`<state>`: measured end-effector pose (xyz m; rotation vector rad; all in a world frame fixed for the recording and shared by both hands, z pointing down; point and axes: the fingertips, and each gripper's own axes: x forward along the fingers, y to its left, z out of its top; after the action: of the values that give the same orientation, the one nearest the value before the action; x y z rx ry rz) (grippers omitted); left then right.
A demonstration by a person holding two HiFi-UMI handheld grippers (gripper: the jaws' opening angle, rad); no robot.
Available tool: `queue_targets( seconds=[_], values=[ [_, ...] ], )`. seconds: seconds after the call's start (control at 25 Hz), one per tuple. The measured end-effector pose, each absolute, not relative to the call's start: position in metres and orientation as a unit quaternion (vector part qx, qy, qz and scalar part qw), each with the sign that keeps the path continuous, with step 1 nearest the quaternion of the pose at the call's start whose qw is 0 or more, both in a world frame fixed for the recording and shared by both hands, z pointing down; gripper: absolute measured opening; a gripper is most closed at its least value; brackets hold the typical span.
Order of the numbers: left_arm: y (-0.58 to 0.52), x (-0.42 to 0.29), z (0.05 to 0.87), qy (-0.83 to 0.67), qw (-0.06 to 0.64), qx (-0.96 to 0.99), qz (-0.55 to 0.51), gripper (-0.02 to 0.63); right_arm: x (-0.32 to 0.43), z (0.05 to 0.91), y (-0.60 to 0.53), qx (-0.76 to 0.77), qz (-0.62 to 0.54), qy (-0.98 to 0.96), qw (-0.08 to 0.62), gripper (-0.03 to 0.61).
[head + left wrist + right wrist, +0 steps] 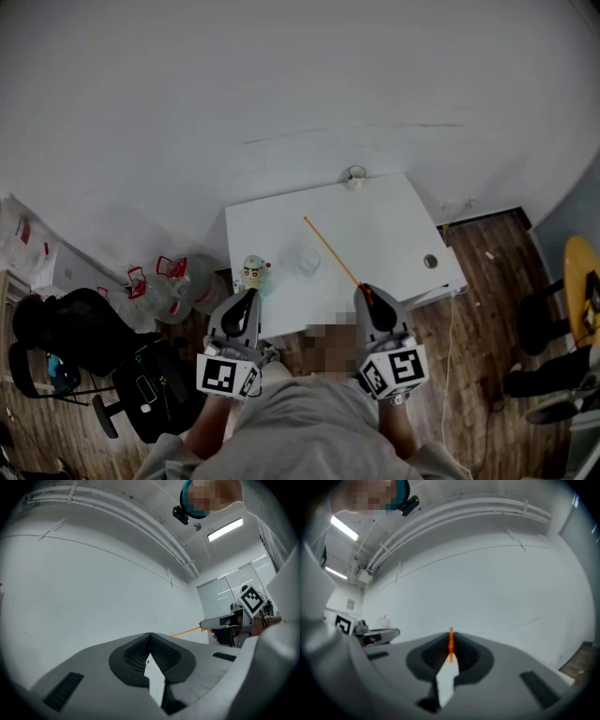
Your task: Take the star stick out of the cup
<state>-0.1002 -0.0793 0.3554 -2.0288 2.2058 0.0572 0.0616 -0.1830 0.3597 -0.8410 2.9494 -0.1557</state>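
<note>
Clamping the star stick (333, 251) is the right gripper (367, 293).

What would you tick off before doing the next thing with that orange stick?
1. Right tool shut on the star stick: ok.
2. Stick free of the cup: looks ok; it runs beside the cup, not into it.
3. Left tool empty, jaws together: ok.
4. Cup upright on the table: cannot tell, too faint.
5. Figurine apart from the stick: ok.
</note>
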Motion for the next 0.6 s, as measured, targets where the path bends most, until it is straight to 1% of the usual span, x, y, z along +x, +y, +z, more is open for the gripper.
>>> queue_targets(
  seconds=[0.6],
  values=[
    [-0.08,-0.101,0.36,0.728,0.067,-0.682,0.016,0.031,0.051,0.364,-0.181,-0.267,-0.054,0.962,0.031,0.044]
  ],
)
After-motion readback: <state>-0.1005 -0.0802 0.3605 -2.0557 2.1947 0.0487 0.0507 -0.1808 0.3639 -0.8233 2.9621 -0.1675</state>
